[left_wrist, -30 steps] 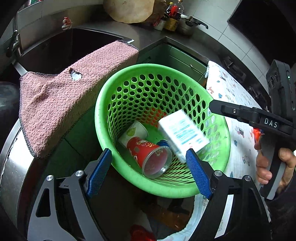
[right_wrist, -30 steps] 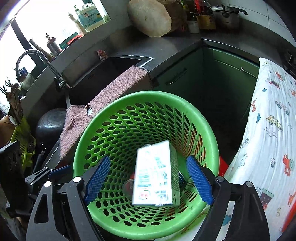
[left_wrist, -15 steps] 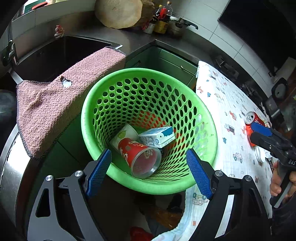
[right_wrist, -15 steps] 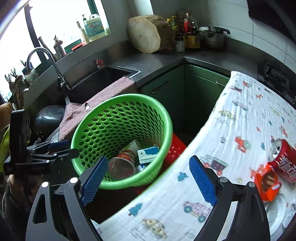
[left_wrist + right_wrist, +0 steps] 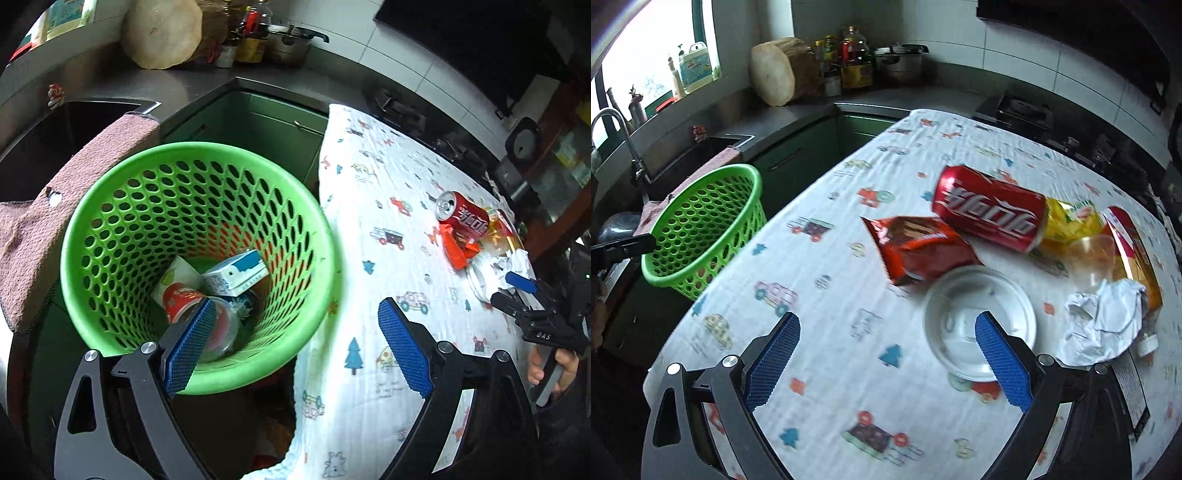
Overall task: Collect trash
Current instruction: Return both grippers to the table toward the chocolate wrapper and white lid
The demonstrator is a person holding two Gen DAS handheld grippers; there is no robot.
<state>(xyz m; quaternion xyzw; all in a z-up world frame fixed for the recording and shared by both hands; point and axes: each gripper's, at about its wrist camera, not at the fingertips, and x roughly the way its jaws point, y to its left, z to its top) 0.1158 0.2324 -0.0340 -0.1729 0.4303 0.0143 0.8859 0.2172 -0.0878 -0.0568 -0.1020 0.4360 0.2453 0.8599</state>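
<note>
Now both wide open, empty: left hand-held gripper above basket; right hand-held gripper above tablecloth.

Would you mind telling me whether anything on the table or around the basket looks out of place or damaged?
The red soda can lies on its side among a red snack bag, crumpled white paper and a white bowl on the printed tablecloth. The pink towel by the green basket has a small hole.

Left gripper and right gripper: blue-padded jaws spread wide, nothing between the fingers.
</note>
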